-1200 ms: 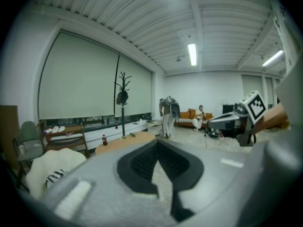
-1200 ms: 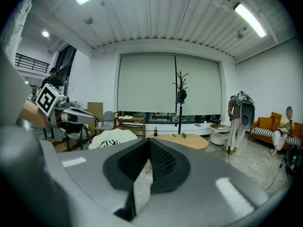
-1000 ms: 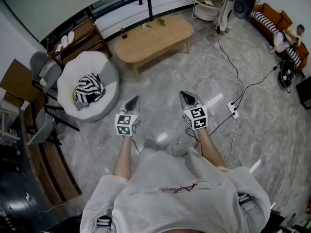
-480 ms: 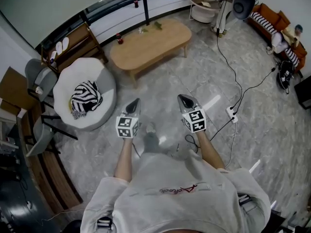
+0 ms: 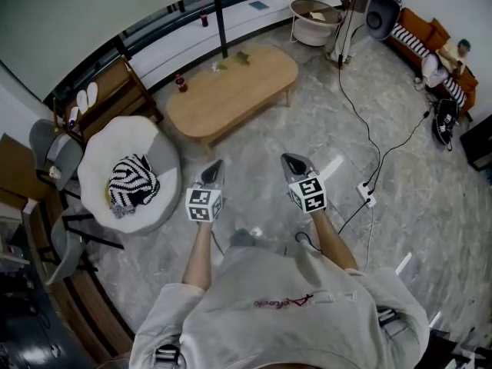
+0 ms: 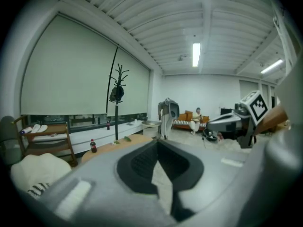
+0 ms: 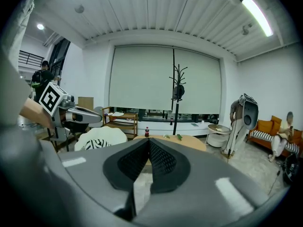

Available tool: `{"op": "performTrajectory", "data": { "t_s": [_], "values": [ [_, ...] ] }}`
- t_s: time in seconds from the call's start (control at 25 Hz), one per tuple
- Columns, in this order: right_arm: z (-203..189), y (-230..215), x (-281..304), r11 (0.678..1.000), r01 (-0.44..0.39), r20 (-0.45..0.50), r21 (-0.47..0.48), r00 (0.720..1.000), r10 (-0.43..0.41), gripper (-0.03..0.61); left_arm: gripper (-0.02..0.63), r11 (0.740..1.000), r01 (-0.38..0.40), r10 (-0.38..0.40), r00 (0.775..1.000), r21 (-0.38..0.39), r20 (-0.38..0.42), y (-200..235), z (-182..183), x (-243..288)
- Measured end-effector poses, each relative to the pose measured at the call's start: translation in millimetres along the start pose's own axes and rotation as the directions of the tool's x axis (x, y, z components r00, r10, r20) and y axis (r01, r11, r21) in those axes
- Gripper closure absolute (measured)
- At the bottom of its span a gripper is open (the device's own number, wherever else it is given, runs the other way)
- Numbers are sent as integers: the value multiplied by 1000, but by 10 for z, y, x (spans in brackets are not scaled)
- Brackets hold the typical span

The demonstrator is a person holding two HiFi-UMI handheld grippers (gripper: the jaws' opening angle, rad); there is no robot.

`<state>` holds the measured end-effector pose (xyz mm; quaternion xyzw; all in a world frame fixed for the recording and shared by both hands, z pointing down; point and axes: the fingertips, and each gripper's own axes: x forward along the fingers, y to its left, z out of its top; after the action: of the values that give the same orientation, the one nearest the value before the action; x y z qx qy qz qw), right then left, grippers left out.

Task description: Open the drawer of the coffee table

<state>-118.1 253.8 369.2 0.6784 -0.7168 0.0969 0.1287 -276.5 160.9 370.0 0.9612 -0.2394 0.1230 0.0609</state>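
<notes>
The coffee table (image 5: 231, 91) is a light wooden oval standing on the marble floor ahead of me; no drawer shows on it from here. My left gripper (image 5: 216, 166) and right gripper (image 5: 289, 161) are held side by side in the air, both pointing toward the table and well short of it. Both are shut with nothing between their jaws. In the left gripper view the shut gripper (image 6: 158, 144) faces the table (image 6: 102, 151), and the right gripper (image 6: 227, 122) shows beside it. In the right gripper view the table (image 7: 191, 141) lies past the shut gripper (image 7: 149, 143).
A white round armchair (image 5: 157, 141) with a striped cushion stands left of the grippers. A cola bottle (image 5: 181, 83) and small green items stand on the table's far side, by a coat stand (image 5: 220, 21). A power strip (image 5: 367, 195) with cables lies on the right.
Both grippers have moved forward together toward the coffee table, which now lies nearer in the head view. Both stay shut.
</notes>
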Motion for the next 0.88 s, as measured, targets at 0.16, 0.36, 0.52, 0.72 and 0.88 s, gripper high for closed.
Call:
{"op": "performTrajectory", "data": {
  "t_s": [0.16, 0.36, 0.52, 0.72, 0.88],
  "values": [
    [210, -147, 421, 1000, 25, 0, 2, 1000, -25, 574, 614, 1000, 24, -24, 1000, 4, 6, 388, 192, 333],
    [446, -318, 950, 999, 51, 7, 2, 999, -51, 574, 614, 999, 51, -51, 999, 18, 18, 847, 408, 756],
    [568, -456, 1293, 997, 74, 5, 12, 997, -74, 574, 614, 997, 70, -70, 997, 25, 16, 1137, 521, 1021],
    [726, -502, 1726, 995, 94, 8, 17, 995, -94, 574, 614, 996, 86, -86, 996, 31, 17, 1560, 613, 1237],
    [757, -461, 1969, 994, 104, 11, 17, 994, -104, 574, 614, 995, 95, -95, 995, 32, 20, 1827, 606, 1355]
  ]
}}
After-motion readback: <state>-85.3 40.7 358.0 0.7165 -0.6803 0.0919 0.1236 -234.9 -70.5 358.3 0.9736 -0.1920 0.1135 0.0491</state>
